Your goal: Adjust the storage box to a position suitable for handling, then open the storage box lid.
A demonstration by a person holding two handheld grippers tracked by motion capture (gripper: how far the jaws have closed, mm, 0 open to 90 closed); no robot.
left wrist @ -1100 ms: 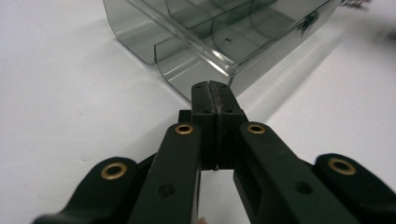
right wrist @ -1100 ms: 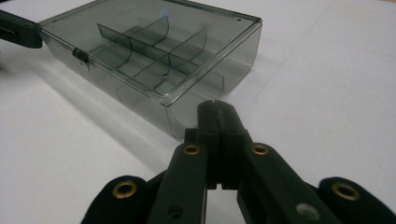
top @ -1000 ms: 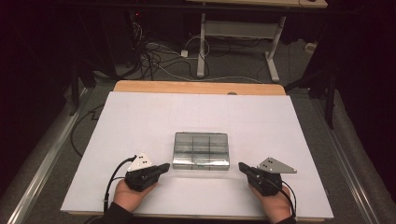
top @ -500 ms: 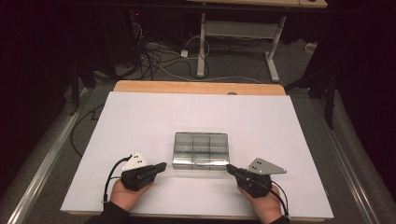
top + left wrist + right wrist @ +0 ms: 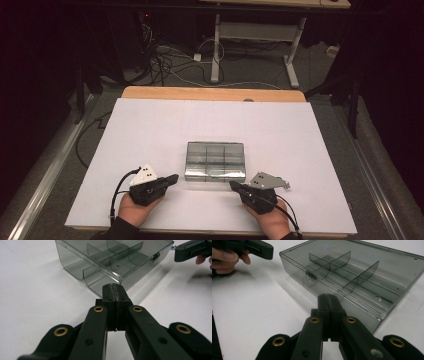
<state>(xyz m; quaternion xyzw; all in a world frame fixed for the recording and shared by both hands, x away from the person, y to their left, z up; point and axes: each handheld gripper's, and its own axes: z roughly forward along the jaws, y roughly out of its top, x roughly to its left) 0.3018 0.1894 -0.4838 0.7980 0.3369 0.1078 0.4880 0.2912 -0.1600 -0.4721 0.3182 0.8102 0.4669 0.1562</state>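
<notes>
The compartment box [image 5: 215,161] lay flat near the middle of the white bench [image 5: 150,130], long axis running left-right, latch side toward the person. It was smoky clear plastic, lid closed, with inner dividers. The left claw [image 5: 173,177] and right claw [image 5: 233,185] were both pressed together, empty, just beside the box's near corners.

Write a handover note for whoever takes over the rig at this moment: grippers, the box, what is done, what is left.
Left gripper: shut, empty, just off the near left corner of the box.
Right gripper: shut, empty, just off the near right corner.
Box: clear, with dividers, lid closed, latch on the near side, mid-table on the white sheet. No contents visible.
Done: both grippers brought to the box.
Left: probably opening the latch and lid; nothing is gripped yet.
</notes>
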